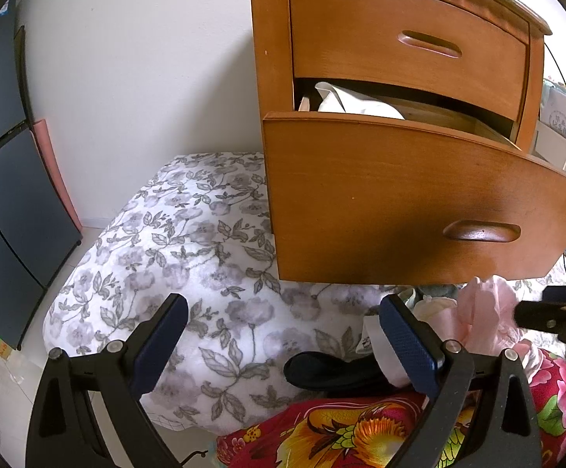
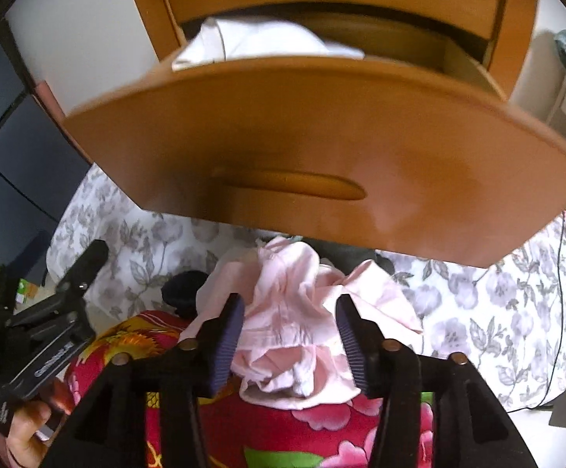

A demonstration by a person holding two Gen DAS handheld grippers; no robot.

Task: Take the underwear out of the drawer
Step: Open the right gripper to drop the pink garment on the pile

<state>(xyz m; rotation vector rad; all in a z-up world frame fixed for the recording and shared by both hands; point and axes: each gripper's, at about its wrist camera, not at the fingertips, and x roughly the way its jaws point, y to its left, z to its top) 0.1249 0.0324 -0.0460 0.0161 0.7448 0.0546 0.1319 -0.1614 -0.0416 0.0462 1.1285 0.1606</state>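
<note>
A: Lower drawer (image 1: 419,195) stands pulled out, filling the centre of both views. White garment (image 1: 345,101) heaped in its left end, upper middle of frame.

B: Pink underwear (image 2: 294,331) — lower centre of the right wrist view, lying on the red floral blanket (image 2: 322,429), below the drawer front. A dark item (image 1: 329,370) lies just beside it.

A: Right gripper (image 2: 290,335): fingers spread wide either side of the pink cloth; no pinch visible, holding nothing. Left gripper (image 1: 283,343): also wide open, empty, over the grey floral quilt (image 1: 166,253).

B: Judgement — one piece looks already out; step in hand is between pieces. Next move calls for lifting a gripper above the drawer front, reaching into the left end and closing on the white fabric.
</note>
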